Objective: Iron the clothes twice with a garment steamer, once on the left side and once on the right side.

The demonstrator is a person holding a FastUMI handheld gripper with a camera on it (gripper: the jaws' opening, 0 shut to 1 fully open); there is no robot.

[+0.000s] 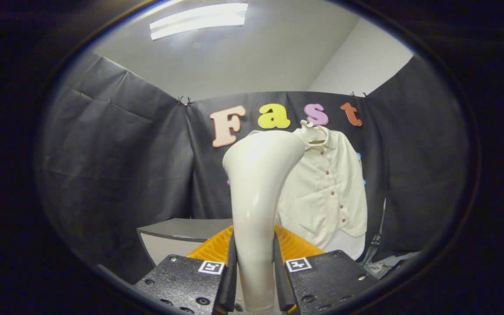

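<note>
My tool (pixel 254 280) pinches the white garment steamer (pixel 256 197) upright by its handle, head raised short of the cream shirt (pixel 328 188) hanging on the booth wall beyond, so I judge neither side ironed yet.

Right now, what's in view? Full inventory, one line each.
garment steamer: 1, glossy cream-white, upright between the jaws, head flaring wide at the top, overlapping the shirt's left part
shirt: 1, cream with a row of small reddish buttons, hanging on a hanger against the booth wall, beyond the steamer
orange ribbed piece: 1, orange, just ahead of the jaws, behind the steamer's handle
table: 1, grey top, beyond the jaws, below the wall
ceiling light: 1, white, overhead
gripper: 1, black, both jaws pressed on the steamer's handle
</note>
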